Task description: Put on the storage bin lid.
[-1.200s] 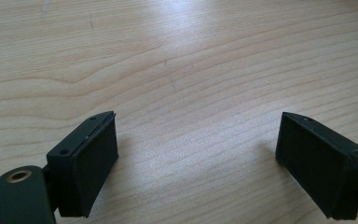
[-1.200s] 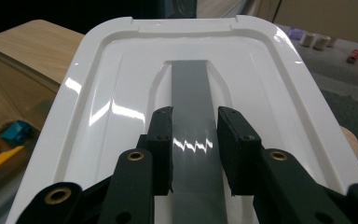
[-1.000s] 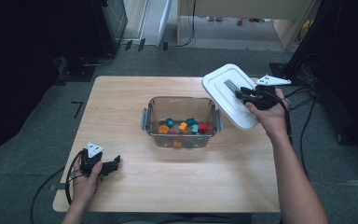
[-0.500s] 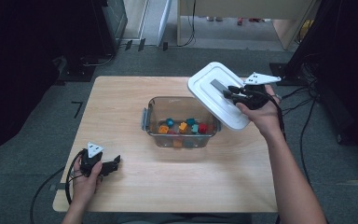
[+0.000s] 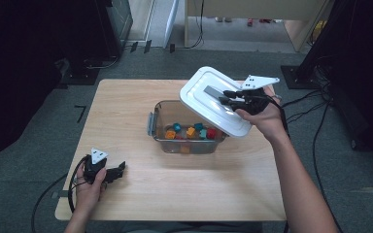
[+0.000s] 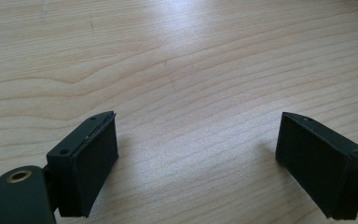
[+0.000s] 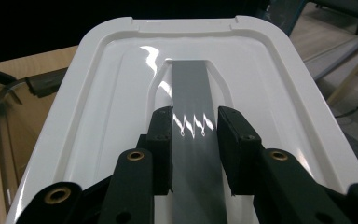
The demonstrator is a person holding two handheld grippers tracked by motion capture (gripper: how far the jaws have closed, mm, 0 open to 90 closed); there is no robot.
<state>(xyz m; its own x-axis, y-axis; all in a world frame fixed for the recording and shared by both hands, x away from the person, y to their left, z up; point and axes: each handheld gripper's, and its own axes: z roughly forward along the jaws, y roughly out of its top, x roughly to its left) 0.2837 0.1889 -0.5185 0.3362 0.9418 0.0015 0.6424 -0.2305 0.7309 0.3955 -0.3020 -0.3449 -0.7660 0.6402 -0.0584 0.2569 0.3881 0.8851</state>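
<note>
— White plastic, that lid (image 5: 213, 101), glossy, with rounded corners and a raised rim. It hangs tilted in the air over the far right corner of the clear container (image 5: 161, 127), its low edge just past the box's right wall.

— And what carries it?

— The right gripper (image 5: 229, 97). Its two black jaws are closed on the grey handle strip (image 7: 193, 140) that runs down the middle of the lid, one pad (image 7: 161, 149) on each side of it. The right hand (image 5: 264, 119) comes in from the right, forearm raised off the wooden table (image 5: 126, 102), wrist bent so the gripper points left.

— Is there room around the box?

— Plenty. Bare wood lies to its left, near side and far side; the table's right edge is near, with black cables on the floor beyond it. The container sits at the middle of the table, open on top, with coloured blocks (image 5: 190, 132) inside: orange, teal, red. A grey latch (image 5: 150, 124) hangs on its left end.

— What about the other hand?

— The left hand (image 5: 90, 182) rests at the near left corner, close to the table's near edge. The left gripper (image 5: 119, 170) lies low over the wood, pointing right, jaws spread wide with nothing between them, only pale grain under the flat black pads (image 6: 93, 163).

— So it's well apart from the box?

— Yes, well apart.
</note>
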